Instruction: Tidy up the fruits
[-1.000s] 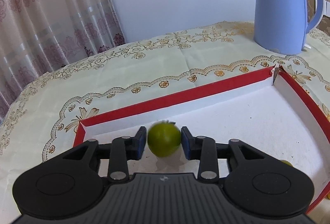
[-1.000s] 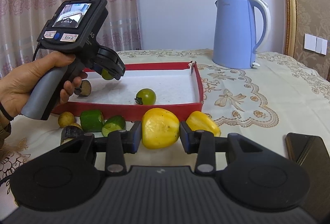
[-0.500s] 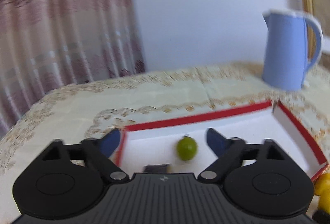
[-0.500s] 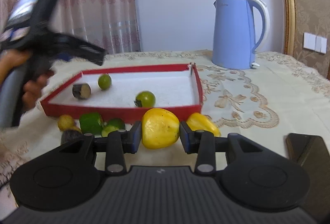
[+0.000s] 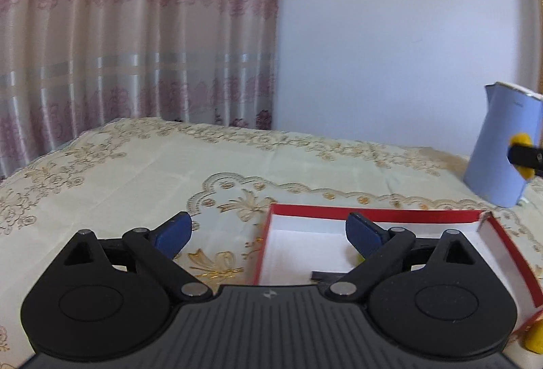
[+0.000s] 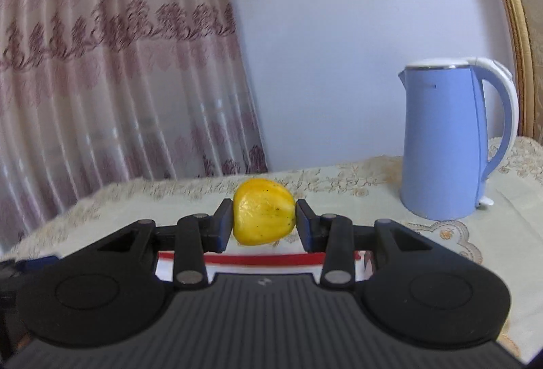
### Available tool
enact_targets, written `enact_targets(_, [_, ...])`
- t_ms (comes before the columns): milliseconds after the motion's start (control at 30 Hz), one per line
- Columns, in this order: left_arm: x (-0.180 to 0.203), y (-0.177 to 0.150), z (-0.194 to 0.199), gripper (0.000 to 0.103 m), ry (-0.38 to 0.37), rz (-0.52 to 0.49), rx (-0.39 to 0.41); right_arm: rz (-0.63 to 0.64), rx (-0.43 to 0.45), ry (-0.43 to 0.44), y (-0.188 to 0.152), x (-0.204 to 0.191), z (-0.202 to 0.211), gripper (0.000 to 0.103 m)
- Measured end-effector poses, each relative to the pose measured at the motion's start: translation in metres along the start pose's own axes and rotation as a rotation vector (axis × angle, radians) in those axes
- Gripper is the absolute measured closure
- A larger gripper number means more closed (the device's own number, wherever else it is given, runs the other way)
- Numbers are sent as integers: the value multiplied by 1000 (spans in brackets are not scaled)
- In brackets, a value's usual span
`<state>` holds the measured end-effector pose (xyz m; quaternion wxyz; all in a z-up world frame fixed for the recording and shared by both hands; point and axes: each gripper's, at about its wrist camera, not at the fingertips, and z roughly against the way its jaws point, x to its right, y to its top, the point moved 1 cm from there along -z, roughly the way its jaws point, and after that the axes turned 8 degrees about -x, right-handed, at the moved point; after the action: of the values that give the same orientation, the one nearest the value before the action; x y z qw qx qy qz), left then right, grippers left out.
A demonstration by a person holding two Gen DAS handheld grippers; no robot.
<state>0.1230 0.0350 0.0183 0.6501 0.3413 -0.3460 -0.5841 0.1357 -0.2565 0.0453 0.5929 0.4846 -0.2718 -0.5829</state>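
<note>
Fruit first: we have a lumpy yellow fruit with a waxy, dark-speckled skin (image 6: 263, 211) pinched between the two pads of our right tongs (image 6: 264, 222), held up in the air above the far red rim of the shallow red-walled cardboard tray with a white floor (image 5: 373, 213). The pads press on its left and right flanks, close to its widest part, and the jaws stand narrow, shut on it.

Our left tongs (image 5: 268, 233) are spread about as wide as they go and hold nothing. They hover above the near-left corner of the tray, with the cream embroidered tablecloth on the bench (image 5: 135, 172) showing between the pads. A sliver of yellow-green fruit (image 5: 358, 258) peeks out inside the tray behind the right-hand pad. Another bit of yellow fruit (image 5: 533, 340) sits outside the tray's near corner, low at the right edge of the left view.

We judge the held fruit to be light and fairly firm, though the smooth skin looks slippery and the uneven lobes give the flat pads little to bite on. A grip across the broad middle, as now, seems the safest place. Squeezing harder could bruise it, and a tilt could let it slide out. It would roll little on the flat tray floor, we think, given its lumpy shape.

The pale blue plastic electric kettle (image 6: 454, 138) stands well beyond the tray, clear of the carry.
</note>
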Motion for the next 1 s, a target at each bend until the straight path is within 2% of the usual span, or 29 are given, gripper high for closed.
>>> enact_targets(133, [3, -3, -5, 5, 29, -28, -26, -35, -72, -26, -19, 20, -15, 66])
enact_targets(300, [9, -6, -8, 5, 80, -75, -28, -76, -58, -56, -25, 31, -13, 66])
enact_targets(600, [14, -10, -12, 5, 98, -106, -38, -82, -90, -73, -31, 37, -20, 66])
enact_targets(1000, [19, -14, -14, 4, 99, -133, -49, -64, -175, -78, -40, 35, -38, 66])
